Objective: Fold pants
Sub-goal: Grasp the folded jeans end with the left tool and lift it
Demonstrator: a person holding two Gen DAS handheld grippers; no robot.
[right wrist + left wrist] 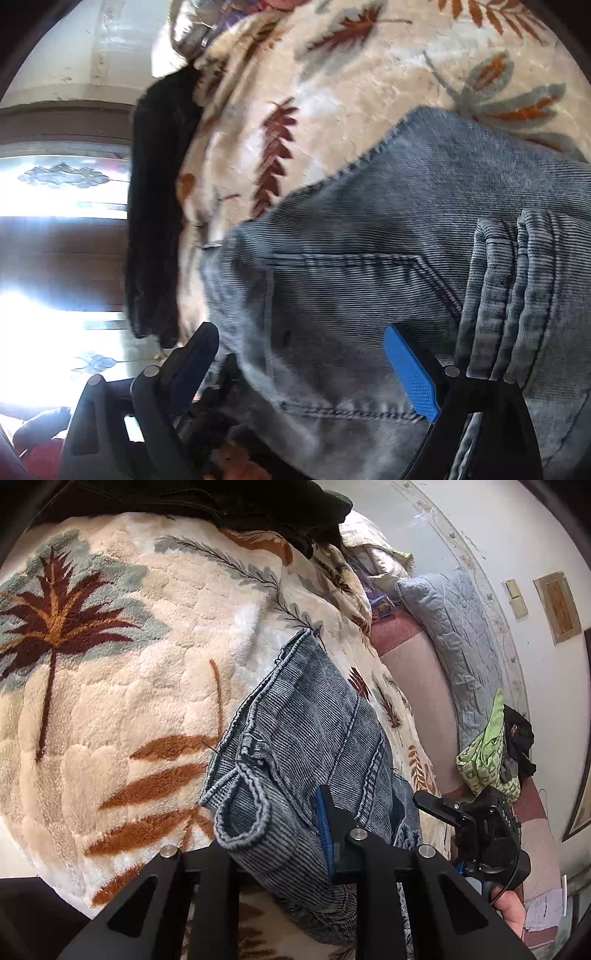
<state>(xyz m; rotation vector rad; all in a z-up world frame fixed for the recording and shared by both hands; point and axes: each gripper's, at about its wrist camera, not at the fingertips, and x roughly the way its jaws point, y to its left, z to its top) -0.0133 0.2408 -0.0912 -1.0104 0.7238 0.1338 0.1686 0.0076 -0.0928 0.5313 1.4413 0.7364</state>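
The blue denim pants (310, 738) lie on a cream leaf-patterned blanket (110, 664). The left gripper (280, 842) is clamped on a bunched fold of them. The right gripper (306, 365) stands wide, the denim between its blue pads (417, 380) but ungripped. Only the left wrist view shows the quilted pillow (450, 635) and the right gripper's body; only the right shows a bright window (55, 221).

Both wrist cameras look down along their fingers, very close over the jeans (314, 738) and leaf-print blanket (110, 664) they share; the left view also reaches the wall.
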